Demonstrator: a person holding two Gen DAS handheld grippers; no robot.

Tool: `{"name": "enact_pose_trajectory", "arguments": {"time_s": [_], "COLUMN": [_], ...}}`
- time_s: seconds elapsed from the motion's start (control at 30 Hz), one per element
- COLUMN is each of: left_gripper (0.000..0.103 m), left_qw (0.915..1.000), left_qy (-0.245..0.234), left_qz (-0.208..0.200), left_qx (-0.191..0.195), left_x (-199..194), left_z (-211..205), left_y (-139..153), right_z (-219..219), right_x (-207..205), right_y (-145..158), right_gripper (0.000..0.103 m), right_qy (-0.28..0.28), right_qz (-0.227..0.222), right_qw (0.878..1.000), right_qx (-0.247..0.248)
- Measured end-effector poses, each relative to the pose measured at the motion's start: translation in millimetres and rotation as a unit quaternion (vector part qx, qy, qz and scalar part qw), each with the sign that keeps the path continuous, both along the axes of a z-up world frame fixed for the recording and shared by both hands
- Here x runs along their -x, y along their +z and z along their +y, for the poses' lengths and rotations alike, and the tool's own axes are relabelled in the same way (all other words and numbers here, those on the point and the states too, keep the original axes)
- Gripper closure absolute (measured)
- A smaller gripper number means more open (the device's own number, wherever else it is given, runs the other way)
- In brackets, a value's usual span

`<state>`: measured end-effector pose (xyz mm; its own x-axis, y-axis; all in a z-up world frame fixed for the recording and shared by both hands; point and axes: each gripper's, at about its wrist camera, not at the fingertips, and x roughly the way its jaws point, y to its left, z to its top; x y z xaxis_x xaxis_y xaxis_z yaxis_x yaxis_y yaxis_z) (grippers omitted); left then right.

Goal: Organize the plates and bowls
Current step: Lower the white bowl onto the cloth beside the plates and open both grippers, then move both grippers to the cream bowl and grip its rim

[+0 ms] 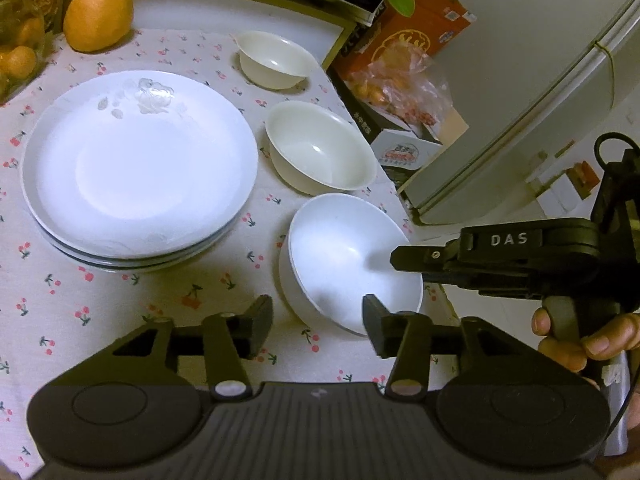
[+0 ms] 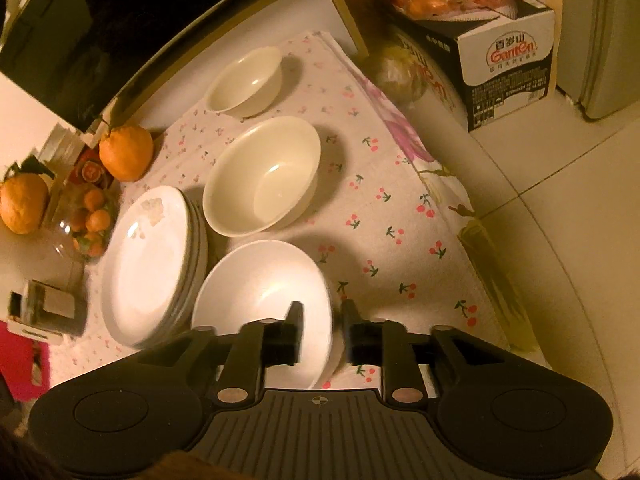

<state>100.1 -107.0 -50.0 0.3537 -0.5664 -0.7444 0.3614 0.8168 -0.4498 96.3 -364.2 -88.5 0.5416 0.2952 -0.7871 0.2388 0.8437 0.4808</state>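
A stack of white plates [image 1: 136, 168] [image 2: 148, 264] lies on the cherry-print cloth. Three bowls stand in a row beside it: a small cream bowl [image 1: 276, 60] [image 2: 246, 82], a larger cream bowl [image 1: 320, 148] [image 2: 262, 178], and a white bowl [image 1: 352, 260] [image 2: 260, 296] nearest me. My right gripper [image 2: 320, 332] [image 1: 400, 258] straddles the white bowl's near rim, one finger inside and one outside, closed on it. My left gripper [image 1: 316, 326] is open and empty, just in front of the white bowl, which looks tilted.
Oranges [image 1: 98, 10] [image 2: 126, 152] and a glass jar of small fruit [image 2: 86, 220] stand at the table's far side. Cardboard boxes [image 1: 404, 40] [image 2: 508, 68] and a fridge [image 1: 540, 92] stand on the floor past the table edge [image 2: 460, 184].
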Motion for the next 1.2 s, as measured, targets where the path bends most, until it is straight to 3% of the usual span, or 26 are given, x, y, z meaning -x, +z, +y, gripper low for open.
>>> {"name": "enact_pose_trajectory", "arguments": {"time_s": [0.17, 0.43, 0.5, 0.87, 1.2], "left_gripper": [0.039, 0.005, 0.002, 0.0, 0.001], "left_qw": [0.9999, 0.9995, 0.9989, 0.9943, 0.9897], "left_qy": [-0.008, -0.005, -0.008, -0.005, -0.008], "left_qz": [-0.01, -0.031, -0.043, -0.083, -0.083], "left_qx": [-0.004, -0.006, -0.012, -0.067, -0.116], "left_x": [3, 3, 3, -28, -84], "left_z": [1, 0, -2, -17, -32], "left_y": [6, 18, 23, 44, 51], "right_z": [-4, -10, -11, -28, -48], "right_x": [0, -2, -3, -8, -10], "right_y": [3, 8, 7, -3, -17], "right_gripper": [0.056, 0.03, 0.023, 0.017, 0.017], "right_qy": [-0.012, -0.031, -0.037, -0.103, -0.179], "right_qz": [-0.006, -0.031, -0.034, -0.039, -0.039], "right_qw": [1.0, 0.998, 0.997, 0.984, 0.952], "right_qx": [-0.014, -0.04, -0.053, -0.141, -0.245]}}
